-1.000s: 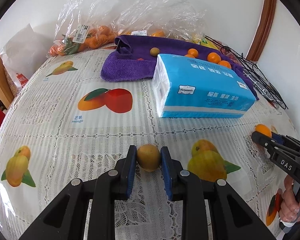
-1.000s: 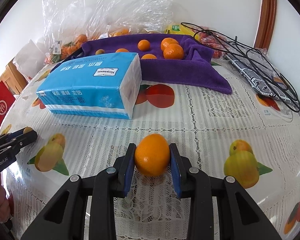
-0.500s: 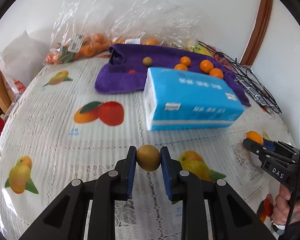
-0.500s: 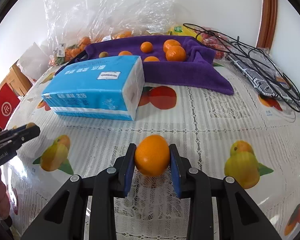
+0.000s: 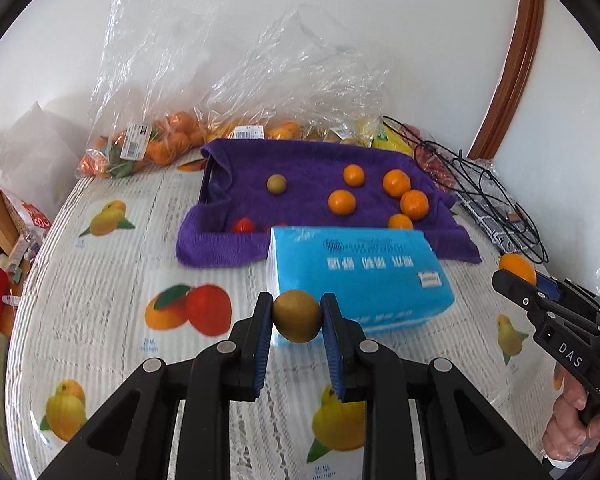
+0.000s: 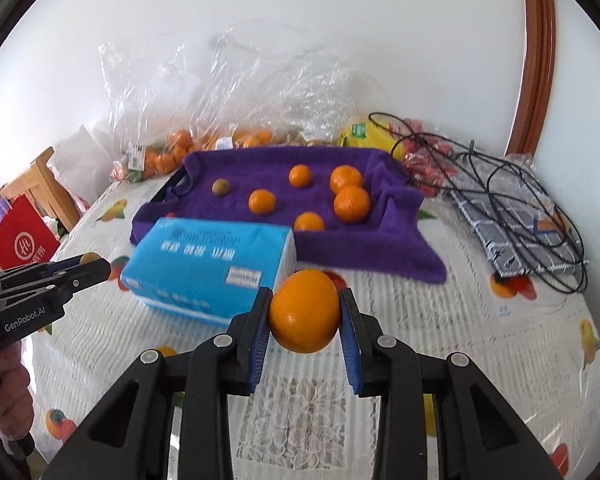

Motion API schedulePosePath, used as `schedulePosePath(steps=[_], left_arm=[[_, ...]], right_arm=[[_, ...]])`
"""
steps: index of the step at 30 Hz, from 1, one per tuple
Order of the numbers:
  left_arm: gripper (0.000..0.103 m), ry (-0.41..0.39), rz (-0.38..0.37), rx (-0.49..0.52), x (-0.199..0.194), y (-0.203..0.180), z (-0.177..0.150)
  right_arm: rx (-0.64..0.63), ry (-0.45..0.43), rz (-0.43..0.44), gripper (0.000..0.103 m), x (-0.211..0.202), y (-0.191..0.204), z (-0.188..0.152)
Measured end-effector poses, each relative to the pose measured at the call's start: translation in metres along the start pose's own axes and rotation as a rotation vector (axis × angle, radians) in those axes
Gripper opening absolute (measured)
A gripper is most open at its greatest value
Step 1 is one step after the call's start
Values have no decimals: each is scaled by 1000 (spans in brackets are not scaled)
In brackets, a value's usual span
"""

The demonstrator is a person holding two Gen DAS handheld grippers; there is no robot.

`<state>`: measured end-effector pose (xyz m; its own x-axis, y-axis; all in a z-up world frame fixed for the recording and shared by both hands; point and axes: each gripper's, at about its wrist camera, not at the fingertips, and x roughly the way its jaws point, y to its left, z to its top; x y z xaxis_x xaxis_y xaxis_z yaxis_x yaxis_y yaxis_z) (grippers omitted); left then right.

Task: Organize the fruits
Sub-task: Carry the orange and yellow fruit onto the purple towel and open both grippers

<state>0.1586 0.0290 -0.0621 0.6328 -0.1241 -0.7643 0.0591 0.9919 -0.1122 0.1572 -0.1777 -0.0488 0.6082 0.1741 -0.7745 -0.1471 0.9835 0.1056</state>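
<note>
My left gripper is shut on a small brown-green round fruit, held above the table in front of the blue tissue pack. My right gripper is shut on an orange, also lifted above the table. Behind the pack lies a purple towel with several oranges, one brown-green fruit and a small red fruit. The right gripper also shows in the left wrist view, and the left gripper in the right wrist view.
Clear plastic bags of oranges lie against the wall behind the towel. Black cables on a checked cloth lie at the right. A red bag and a wooden chair stand off the table's left edge.
Both grippers have risen from the table and moved forward toward the tissue pack and towel, each still holding its fruit.
</note>
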Motion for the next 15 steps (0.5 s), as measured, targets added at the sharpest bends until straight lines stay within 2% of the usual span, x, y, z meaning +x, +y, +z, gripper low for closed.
schedulePosePath(steps=[11, 15], left_arm=[[23, -24, 35, -13, 18, 18, 43], [23, -21, 15, -36, 35, 27, 53]], right_arm=[[2, -40, 9, 33, 29, -10, 59], [5, -26, 9, 33, 48, -13, 70]])
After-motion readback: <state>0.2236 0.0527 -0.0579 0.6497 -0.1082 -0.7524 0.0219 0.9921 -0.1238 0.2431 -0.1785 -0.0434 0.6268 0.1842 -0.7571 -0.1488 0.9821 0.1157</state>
